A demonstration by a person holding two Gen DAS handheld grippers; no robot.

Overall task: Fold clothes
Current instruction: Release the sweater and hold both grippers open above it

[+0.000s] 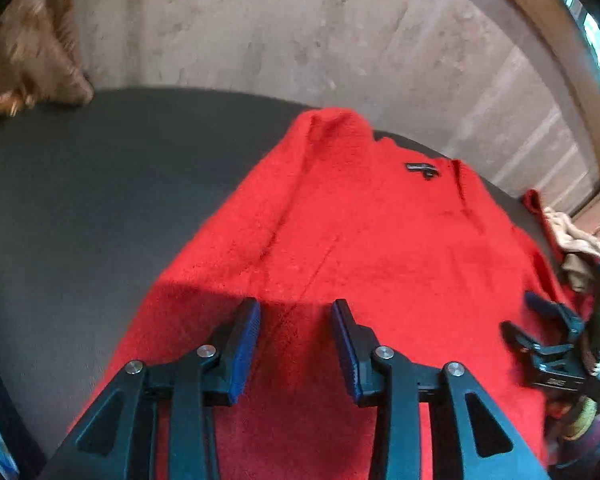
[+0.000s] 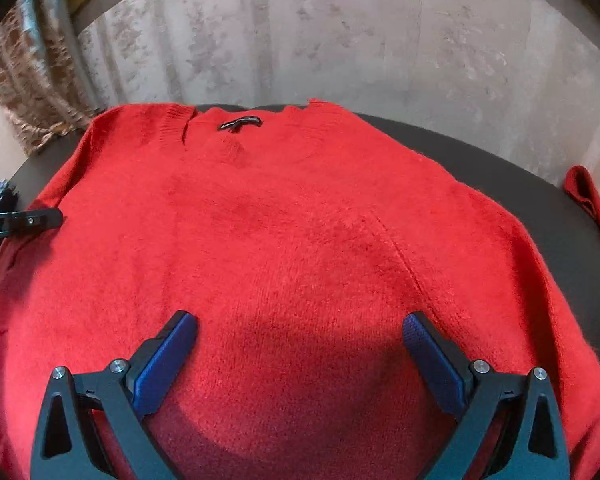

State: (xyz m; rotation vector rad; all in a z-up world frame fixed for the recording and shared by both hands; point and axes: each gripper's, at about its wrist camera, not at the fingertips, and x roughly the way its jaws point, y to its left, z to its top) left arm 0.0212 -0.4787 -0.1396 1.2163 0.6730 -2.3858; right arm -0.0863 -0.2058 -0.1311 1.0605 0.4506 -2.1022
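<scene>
red sweater (image 2: pixel 300 240) – spread flat, neckline away, on the dark table (image 1: pixel 80 200) | left gripper (image 1: pixel 296 312) half-parted, holding nothing | right gripper (image 2: pixel 300 324) spread wide, empty | soft, floppy knit – best pinched at shoulder or hem edge

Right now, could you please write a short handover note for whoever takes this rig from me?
Left claw: open, nothing between its pads, hovering over the red sweater.
Right claw: open wide, empty, above the sweater's lower middle.
Sweater: spread flat on the dark surface, neck label at the far end. A red sleeve trails off at the right edge.
Done: sweater laid out; no fold visible yet.
Left: bring the sleeves in, fold the body, probably then move on to the other clothes piled at the side.
</scene>
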